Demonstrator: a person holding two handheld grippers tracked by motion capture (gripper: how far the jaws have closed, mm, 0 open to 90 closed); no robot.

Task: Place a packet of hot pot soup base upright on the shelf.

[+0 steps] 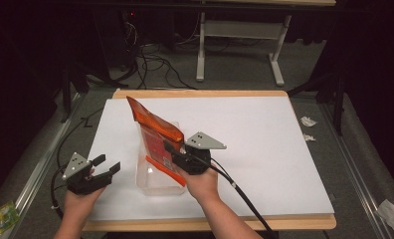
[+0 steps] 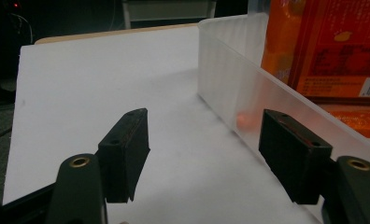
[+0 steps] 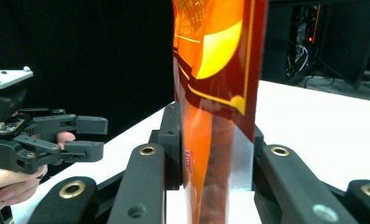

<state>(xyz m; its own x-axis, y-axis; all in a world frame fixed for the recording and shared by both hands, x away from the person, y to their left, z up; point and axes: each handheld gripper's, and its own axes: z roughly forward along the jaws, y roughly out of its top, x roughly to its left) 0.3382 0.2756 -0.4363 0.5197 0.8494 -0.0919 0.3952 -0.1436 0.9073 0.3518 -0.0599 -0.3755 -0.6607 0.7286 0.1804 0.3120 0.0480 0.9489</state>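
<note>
An orange snack bag stands tilted in a clear plastic bin on the white board. My right gripper is shut on the bag's lower part; in the right gripper view the pads press the bag from both sides. My left gripper rests open just left of the bin, holding nothing. In the left gripper view its jaws stand apart over bare board, with the bin's frosted wall to the right and the orange bag behind it.
The white board lies on a wooden table with wide free room right of the bin. A black cable trails from the right gripper toward the front edge. Crumpled paper lies off the table's right side, and a desk frame stands behind.
</note>
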